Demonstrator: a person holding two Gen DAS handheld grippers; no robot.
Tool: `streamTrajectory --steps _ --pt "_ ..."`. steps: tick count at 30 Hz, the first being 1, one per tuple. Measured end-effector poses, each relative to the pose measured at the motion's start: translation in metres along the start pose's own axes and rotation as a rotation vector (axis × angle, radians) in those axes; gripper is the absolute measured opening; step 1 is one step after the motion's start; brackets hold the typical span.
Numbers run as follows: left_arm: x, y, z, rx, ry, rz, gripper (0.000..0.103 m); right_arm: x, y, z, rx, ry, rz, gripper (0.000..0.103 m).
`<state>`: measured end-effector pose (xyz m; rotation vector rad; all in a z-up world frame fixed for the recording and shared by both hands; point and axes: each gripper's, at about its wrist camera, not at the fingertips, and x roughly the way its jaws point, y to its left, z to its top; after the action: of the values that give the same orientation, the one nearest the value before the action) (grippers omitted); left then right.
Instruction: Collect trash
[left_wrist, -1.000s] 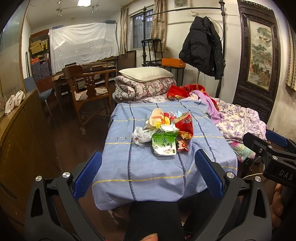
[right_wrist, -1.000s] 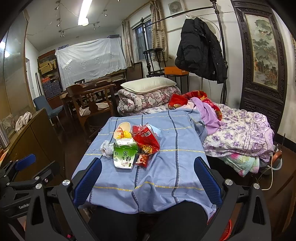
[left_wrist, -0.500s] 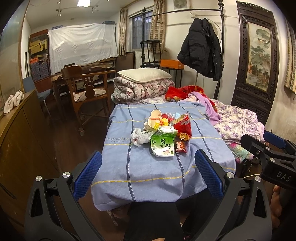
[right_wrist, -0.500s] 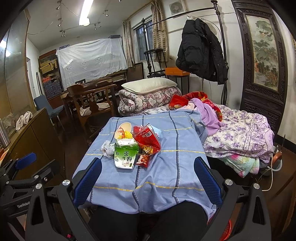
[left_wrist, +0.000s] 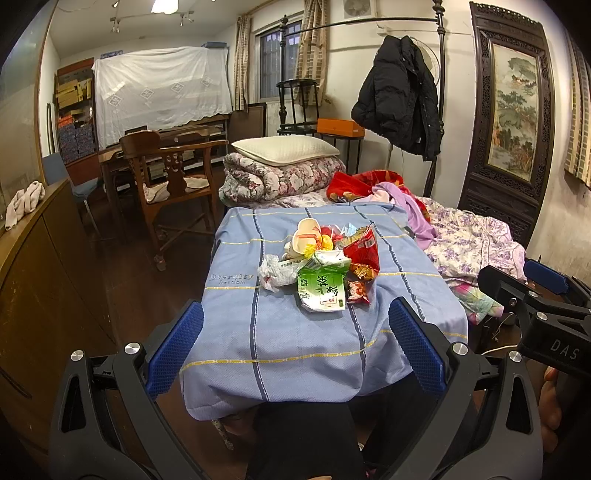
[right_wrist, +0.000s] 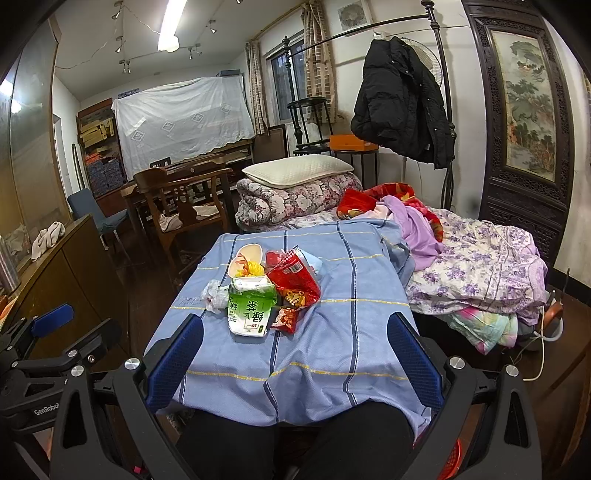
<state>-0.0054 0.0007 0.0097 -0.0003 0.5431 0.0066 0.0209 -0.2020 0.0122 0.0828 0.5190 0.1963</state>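
The trash sits in one loose heap toward the far middle of the blue striped cloth (left_wrist: 288, 343). Nearest lies a green-and-white tea carton (left_wrist: 322, 290) (right_wrist: 250, 308), flat on its side, its top torn open. Just left of it rests a crumpled clear plastic wrapper (left_wrist: 275, 272). Behind stands a tilted white cup (left_wrist: 306, 236) holding yellow scraps, perhaps noodles. To the right leans a red snack bag (left_wrist: 364, 248) (right_wrist: 293, 278), opened, with a small red packet (left_wrist: 357, 291) below it.
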Motion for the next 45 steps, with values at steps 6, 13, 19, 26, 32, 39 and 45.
streamTrajectory --steps 6,13,19,26,32,39,45 --pt "0.0 0.0 0.0 0.0 -0.002 0.001 0.097 0.0 0.0 0.001 -0.002 -0.001 -0.001 0.097" --pt "0.0 0.0 0.0 -0.001 -0.002 0.0 0.097 0.0 0.0 0.0 -0.002 -0.002 -0.002 0.097" --pt "0.0 0.0 0.0 -0.002 0.0 -0.001 0.097 0.0 0.0 0.0 -0.002 -0.002 -0.002 0.097" --pt "-0.001 0.002 0.0 -0.011 -0.001 0.008 0.097 0.0 0.001 0.0 -0.003 0.003 0.001 0.097" --pt "0.015 0.021 0.0 -0.054 0.026 0.023 0.097 0.016 -0.006 -0.002 0.017 0.043 0.021 0.097" --pt "0.066 0.037 -0.017 -0.062 0.145 -0.005 0.097 0.051 -0.038 -0.014 0.099 0.113 0.022 0.097" --pt "0.114 0.022 -0.03 -0.006 0.221 -0.086 0.097 0.082 -0.068 -0.027 0.166 0.166 0.016 0.097"
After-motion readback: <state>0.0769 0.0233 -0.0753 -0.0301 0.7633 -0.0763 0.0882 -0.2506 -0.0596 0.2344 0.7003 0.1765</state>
